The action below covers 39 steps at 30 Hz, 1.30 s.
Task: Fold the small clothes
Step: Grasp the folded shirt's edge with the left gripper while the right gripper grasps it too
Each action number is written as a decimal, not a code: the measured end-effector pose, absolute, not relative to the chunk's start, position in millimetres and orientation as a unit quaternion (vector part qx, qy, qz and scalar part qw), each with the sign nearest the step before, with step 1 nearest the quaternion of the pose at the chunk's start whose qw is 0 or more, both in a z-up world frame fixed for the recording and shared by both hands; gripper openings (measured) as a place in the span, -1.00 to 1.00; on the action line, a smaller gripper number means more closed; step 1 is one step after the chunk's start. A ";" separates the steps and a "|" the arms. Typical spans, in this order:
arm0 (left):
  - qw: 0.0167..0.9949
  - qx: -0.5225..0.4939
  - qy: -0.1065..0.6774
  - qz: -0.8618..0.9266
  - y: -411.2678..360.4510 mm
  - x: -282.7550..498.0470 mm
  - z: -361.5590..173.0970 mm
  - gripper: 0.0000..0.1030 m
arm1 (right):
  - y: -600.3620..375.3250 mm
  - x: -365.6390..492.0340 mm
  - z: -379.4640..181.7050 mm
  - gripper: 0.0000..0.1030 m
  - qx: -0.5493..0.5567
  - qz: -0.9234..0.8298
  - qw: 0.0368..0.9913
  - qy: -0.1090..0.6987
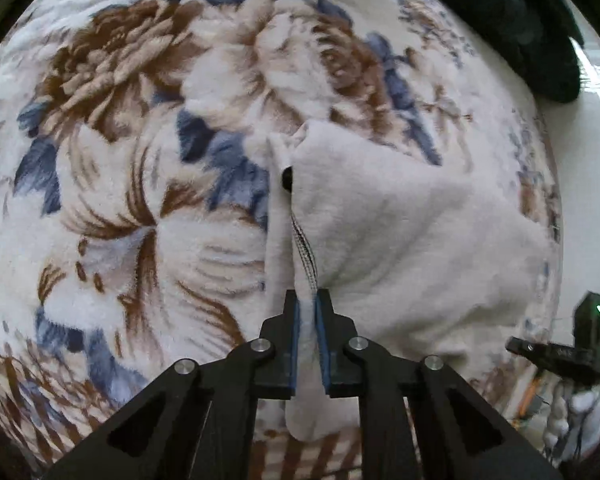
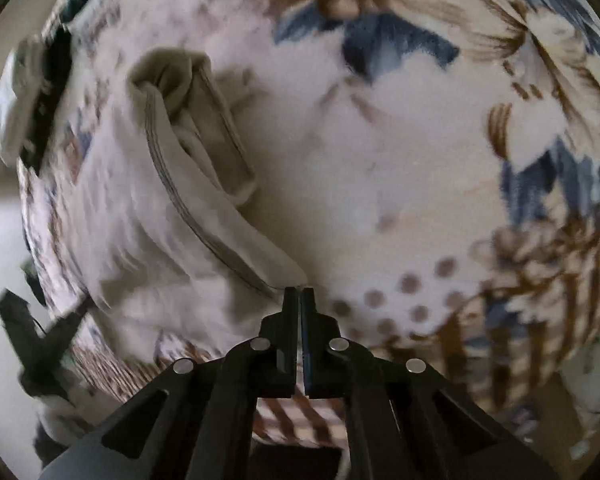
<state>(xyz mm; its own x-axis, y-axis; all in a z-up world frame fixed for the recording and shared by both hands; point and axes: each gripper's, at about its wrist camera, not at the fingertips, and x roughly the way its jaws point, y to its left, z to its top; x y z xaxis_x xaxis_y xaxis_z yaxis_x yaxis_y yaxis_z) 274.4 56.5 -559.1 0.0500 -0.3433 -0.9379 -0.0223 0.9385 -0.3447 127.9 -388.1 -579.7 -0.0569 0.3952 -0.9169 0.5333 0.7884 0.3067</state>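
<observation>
Only left tool point(image 1: 309, 300) visibly pinching cream garment point(image 1: 400, 240)

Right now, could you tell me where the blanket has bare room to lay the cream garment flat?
The floral blanket lies bare left of the cream garment, out to its patterned border. Toward the far right corner a dark green cloth crowds the edge. The left gripper is pinching the garment's edge; the right gripper is closed at its hem.
</observation>
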 end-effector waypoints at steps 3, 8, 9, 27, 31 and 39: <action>0.725 -0.172 0.655 -0.127 66.7 279.6 -529.3 -0.56 | -405.0 141.3 -552.8 -0.76 0.357 -0.045 0.627 0.691; 0.736 -0.228 0.627 -0.113 76.5 312.0 -527.1 -0.34 | -420.8 182.0 -529.7 -0.06 0.429 -0.022 0.659 0.617; 0.732 -0.235 0.629 -0.114 73.1 322.6 -537.6 -0.34 | -420.0 190.7 -533.2 -0.06 0.431 -0.023 0.658 0.617; 0.734 -0.209 0.636 -0.114 59.7 366.7 -572.3 -0.60 | -423.2 244.2 -588.5 -0.74 0.425 -0.063 0.622 0.655; 0.735 -0.258 0.618 -0.111 90.6 343.2 -572.7 0.07 | -432.0 237.7 -572.0 0.13 0.398 -0.017 0.653 0.645; 0.682 -0.382 0.601 -0.168 78.6 347.5 -616.0 0.44 | -436.0 244.0 -638.8 0.36 0.482 0.110 0.592 0.637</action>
<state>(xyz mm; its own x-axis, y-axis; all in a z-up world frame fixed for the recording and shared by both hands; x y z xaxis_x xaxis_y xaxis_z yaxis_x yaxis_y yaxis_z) 347.5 78.6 -616.0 0.2210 -0.6878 -0.6915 -0.2305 0.6521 -0.7223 244.0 -436.0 -638.8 0.1656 0.7440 -0.6474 0.4839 0.5107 0.7107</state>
